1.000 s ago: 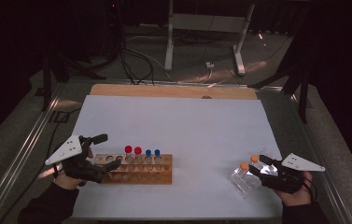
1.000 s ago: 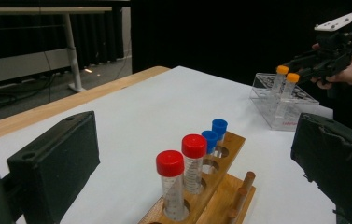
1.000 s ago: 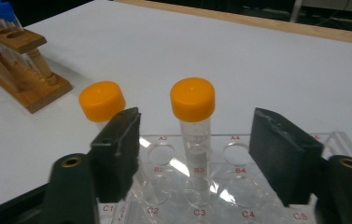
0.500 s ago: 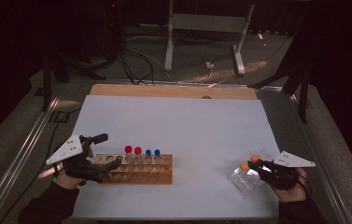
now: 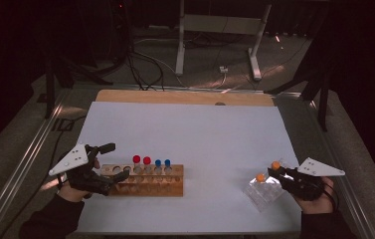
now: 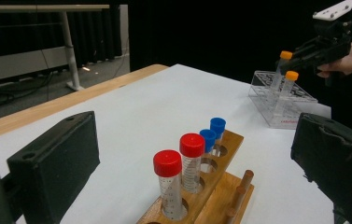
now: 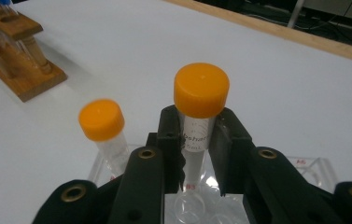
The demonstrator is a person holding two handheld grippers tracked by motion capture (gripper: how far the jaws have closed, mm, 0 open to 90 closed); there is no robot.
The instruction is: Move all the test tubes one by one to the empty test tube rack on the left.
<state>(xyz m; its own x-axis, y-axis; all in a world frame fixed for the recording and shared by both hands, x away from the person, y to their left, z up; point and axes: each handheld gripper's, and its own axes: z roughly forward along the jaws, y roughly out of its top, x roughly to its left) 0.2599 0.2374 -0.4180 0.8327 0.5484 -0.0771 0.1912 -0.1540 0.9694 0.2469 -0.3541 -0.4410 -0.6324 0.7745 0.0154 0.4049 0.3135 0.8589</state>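
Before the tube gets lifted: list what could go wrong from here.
1. The right gripper, whose jaws have just been closing, clamps an orange-capped tube just under its cap; lifted askew, it could tip the light clear rack.
2. The second orange-capped tube stands close beside; it may get knocked.

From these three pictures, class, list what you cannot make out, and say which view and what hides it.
- Print on the held orange-capped tube: right gripper view, covered by the right gripper jaws.
- Second orange-capped tube: right gripper view, blurred.
- Wooden rack: left gripper view, near end cut by the bottom edge.
- Clear rack: high view, holes too small to count.
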